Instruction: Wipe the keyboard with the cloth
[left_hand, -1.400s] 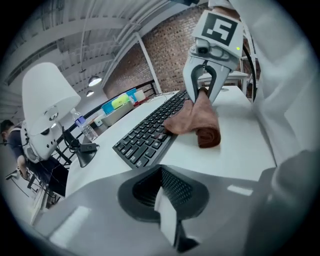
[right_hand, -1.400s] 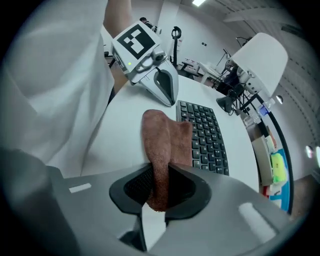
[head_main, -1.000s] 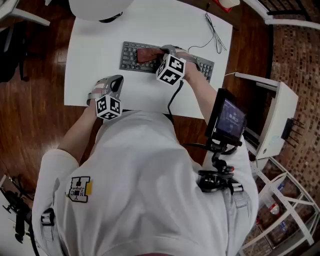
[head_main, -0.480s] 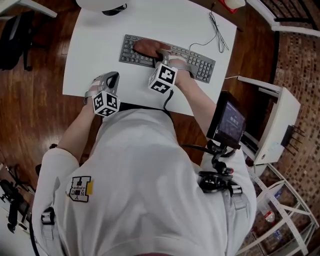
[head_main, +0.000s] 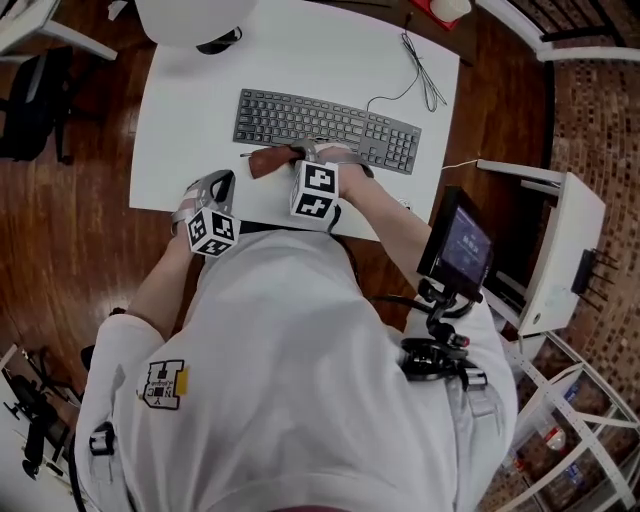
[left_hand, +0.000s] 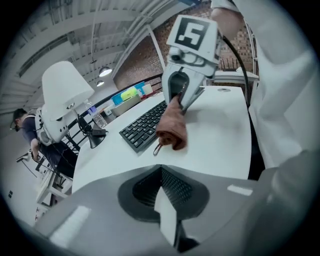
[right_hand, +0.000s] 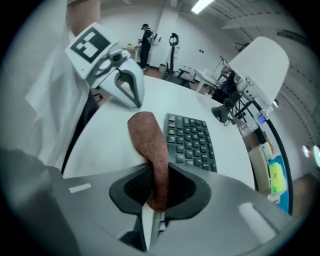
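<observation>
A: Far left first?
B: L tool (head_main: 224, 180) sits over the near edge of the white bench (head_main: 180, 110), tilted down. Jaws fully together, nothing btwn them.
A: And the cloth?
B: Brown cloth (head_main: 270, 160), just right of the L tool. One end is pinched in the R tool (head_main: 303, 155): jaws only slightly apart w/ fabric squeezed btwn, the rest trailing out past the tips. It's off the keys, over bare bench just beside the near edge of the keyboard (head_main: 325, 128), left half. Can't tell if the free end touches the bench.
A: Rest?
B: Black keyboard lies across mid-bench. Its cable (head_main: 425, 70) runs from the right part toward the far right corner. Further right, off the bench, is a small lit screen (head_main: 458, 240) on a mount.
</observation>
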